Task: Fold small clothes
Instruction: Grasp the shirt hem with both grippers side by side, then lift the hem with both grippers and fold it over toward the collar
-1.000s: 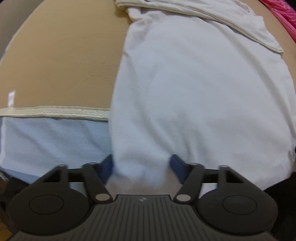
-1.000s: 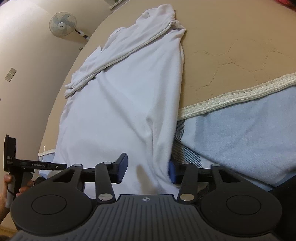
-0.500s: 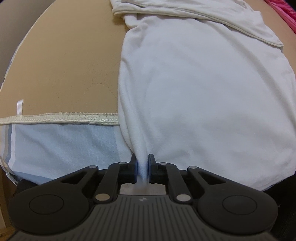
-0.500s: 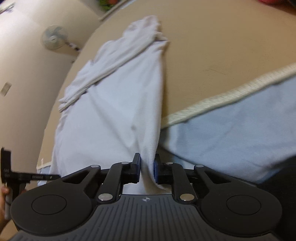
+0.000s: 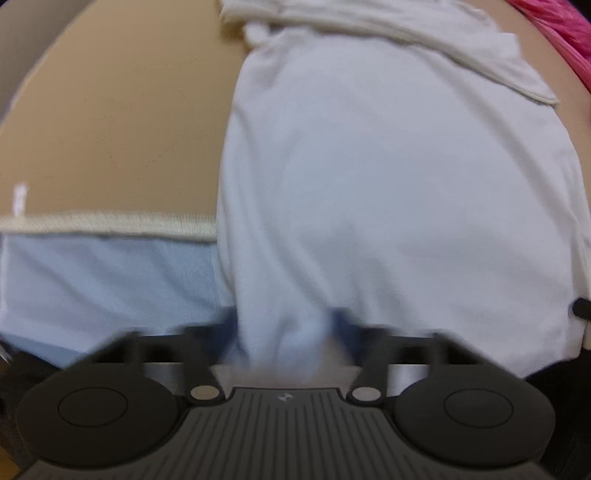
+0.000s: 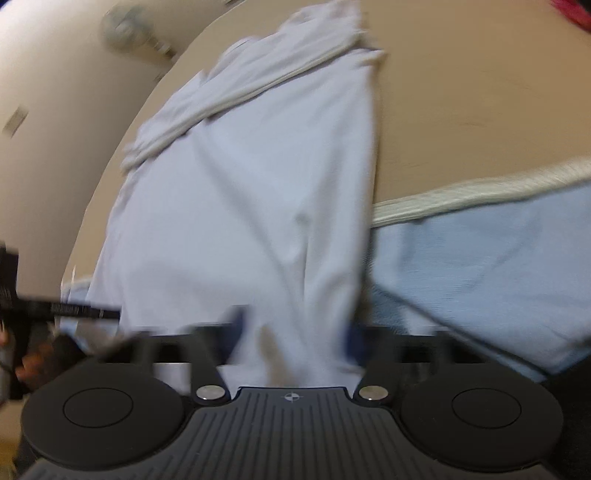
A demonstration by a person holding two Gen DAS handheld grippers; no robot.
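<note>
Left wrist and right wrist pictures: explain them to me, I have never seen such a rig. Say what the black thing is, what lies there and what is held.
There is no robot. A person holds a two-finger tool in each hand, and each tool has a camera looking along its fingers. The black shape at the bottom of each picture is that tool: the left gripper and the right gripper.

A white garment lies spread on a tan bedcover, with a light blue sheet below the cover's trim. Something pink shows at the far corner.

Both grippers' jaws have just been closing, each with the garment's near edge bunched between them. Blur hides whether the pads press on it.
</note>
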